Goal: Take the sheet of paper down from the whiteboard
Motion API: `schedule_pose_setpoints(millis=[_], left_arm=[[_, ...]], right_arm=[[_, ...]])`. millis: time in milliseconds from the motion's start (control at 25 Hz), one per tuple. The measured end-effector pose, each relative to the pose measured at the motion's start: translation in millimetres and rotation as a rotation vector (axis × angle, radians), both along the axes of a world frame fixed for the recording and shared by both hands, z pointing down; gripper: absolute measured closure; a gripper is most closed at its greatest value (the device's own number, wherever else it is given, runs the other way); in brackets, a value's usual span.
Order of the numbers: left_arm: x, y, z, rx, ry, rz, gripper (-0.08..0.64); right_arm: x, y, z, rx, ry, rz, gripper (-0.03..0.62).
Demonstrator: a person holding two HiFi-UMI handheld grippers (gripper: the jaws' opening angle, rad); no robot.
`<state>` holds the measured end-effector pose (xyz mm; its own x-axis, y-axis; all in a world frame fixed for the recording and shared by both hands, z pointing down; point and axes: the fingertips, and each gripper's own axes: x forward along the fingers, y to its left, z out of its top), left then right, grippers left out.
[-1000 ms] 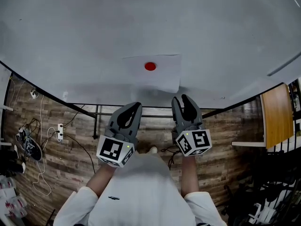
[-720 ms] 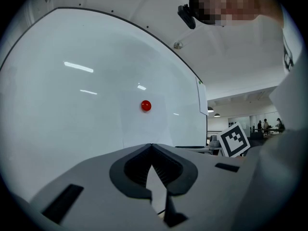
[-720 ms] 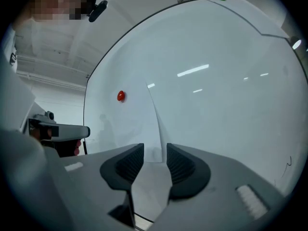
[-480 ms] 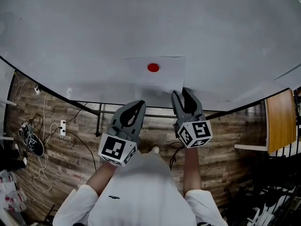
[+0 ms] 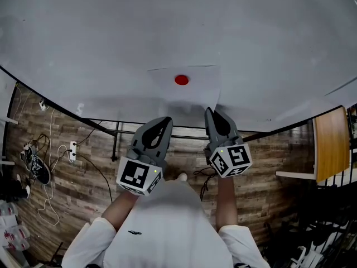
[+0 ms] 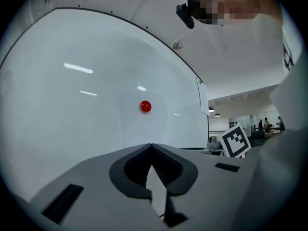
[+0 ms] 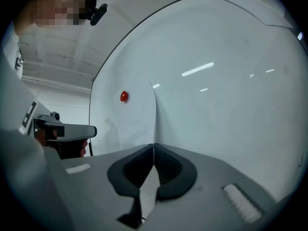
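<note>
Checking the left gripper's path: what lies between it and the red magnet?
Nothing but bare sheet of paper on the whiteboard; the left gripper view shows it.

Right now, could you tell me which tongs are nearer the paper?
Right. The right tongs pinch the paper at its lower right corner; the left tongs sit shut below it, not touching.

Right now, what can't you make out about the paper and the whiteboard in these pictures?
Lower right corner of the sheet of paper: head view, covered by the right gripper, shut on it.
Sheet's bottom edge: both gripper views, behind each gripper's own body.
Top and sides of the whiteboard: cut off by the head view's edges.
Any print on the sheet: too faint to tell in any view.
</note>
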<state>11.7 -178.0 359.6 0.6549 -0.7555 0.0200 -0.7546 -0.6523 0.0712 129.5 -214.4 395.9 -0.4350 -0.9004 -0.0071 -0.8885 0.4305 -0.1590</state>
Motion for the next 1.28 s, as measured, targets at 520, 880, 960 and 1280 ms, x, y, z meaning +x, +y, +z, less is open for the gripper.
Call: schedule_pose_setpoints(millis=[520,880,960,1280], left_arm=[[0.4,-1.1,-29.9,0.091,-0.04,-0.054,0.51],[15.5,-10.9,-55.4,0.136,-0.054,-0.06,0.443],[18.4,-15.1,-60.4,0.135,-0.049,-0.066,0.433],[20.9,-37.3,-80.5,0.156,-0.039,-0.172,0.411]], right_arm=[[-4.4,10.0,-4.4,0.0,0.01,0.008,0.58],[-9.0,12.4,-7.4,0.013,0.02,0.011,0.58],[-9.9,13.3,-7.7,0.019,0.034,0.01,0.58],[-8.0,14.9,-13.2,0.039,0.037,0.02,0.58]])
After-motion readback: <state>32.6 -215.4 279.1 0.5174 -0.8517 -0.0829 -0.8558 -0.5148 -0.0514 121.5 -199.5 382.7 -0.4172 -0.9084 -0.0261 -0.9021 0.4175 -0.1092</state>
